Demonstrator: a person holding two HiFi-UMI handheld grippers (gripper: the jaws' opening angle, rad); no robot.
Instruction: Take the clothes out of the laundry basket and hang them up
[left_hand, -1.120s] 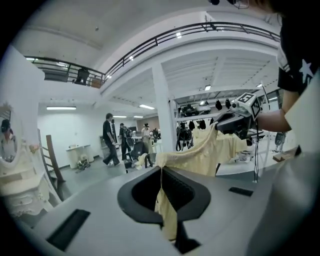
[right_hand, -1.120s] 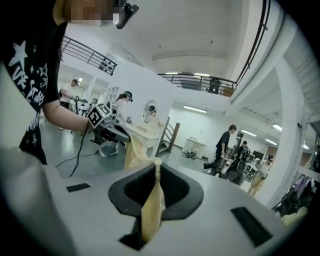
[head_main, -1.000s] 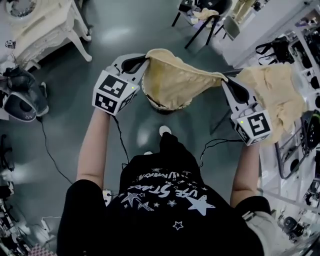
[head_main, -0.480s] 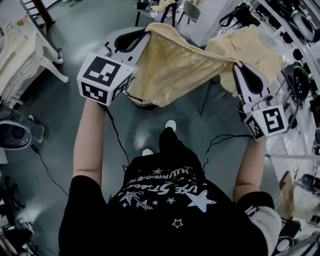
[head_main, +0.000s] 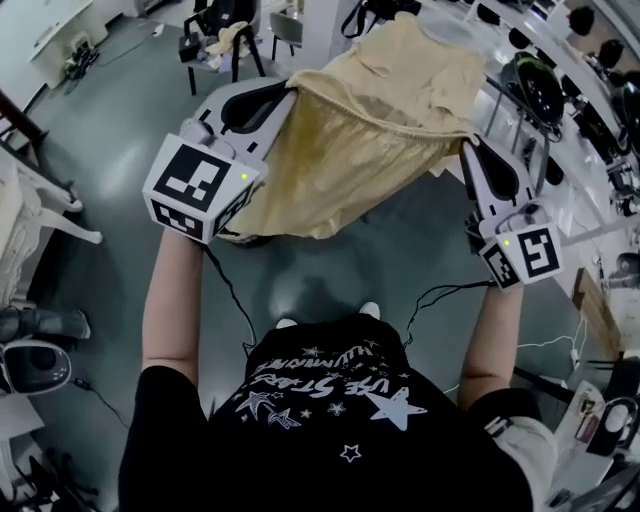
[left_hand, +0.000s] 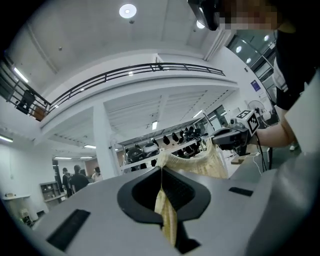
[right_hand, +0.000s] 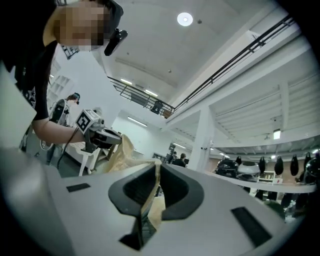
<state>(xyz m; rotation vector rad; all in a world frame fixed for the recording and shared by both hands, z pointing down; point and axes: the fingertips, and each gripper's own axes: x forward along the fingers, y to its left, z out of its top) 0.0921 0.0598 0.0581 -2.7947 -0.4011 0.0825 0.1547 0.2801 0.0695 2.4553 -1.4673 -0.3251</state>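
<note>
A tan garment (head_main: 340, 165) hangs stretched between my two grippers at chest height. My left gripper (head_main: 290, 95) is shut on its left edge, and a fold of the cloth (left_hand: 166, 217) shows pinched between the jaws. My right gripper (head_main: 468, 142) is shut on its right edge, with a strip of cloth (right_hand: 149, 210) caught in the jaws. Each gripper view shows the other gripper across the cloth: the right gripper (left_hand: 231, 138) and the left gripper (right_hand: 102, 136). A second tan garment (head_main: 430, 55) hangs just beyond. Only a dark sliver of the laundry basket (head_main: 240, 238) shows under the cloth.
A rack with dark helmets and gear (head_main: 545, 85) runs along the right. Black chairs (head_main: 215, 35) stand at the back left. White furniture (head_main: 30, 215) is at the left edge. A cable (head_main: 230, 290) trails over the grey floor. People stand far off (left_hand: 75, 177).
Both grippers have lifted the tan garment and swung it right toward the rack. The hung garment now sits directly behind it. The basket has slipped under the cloth.
</note>
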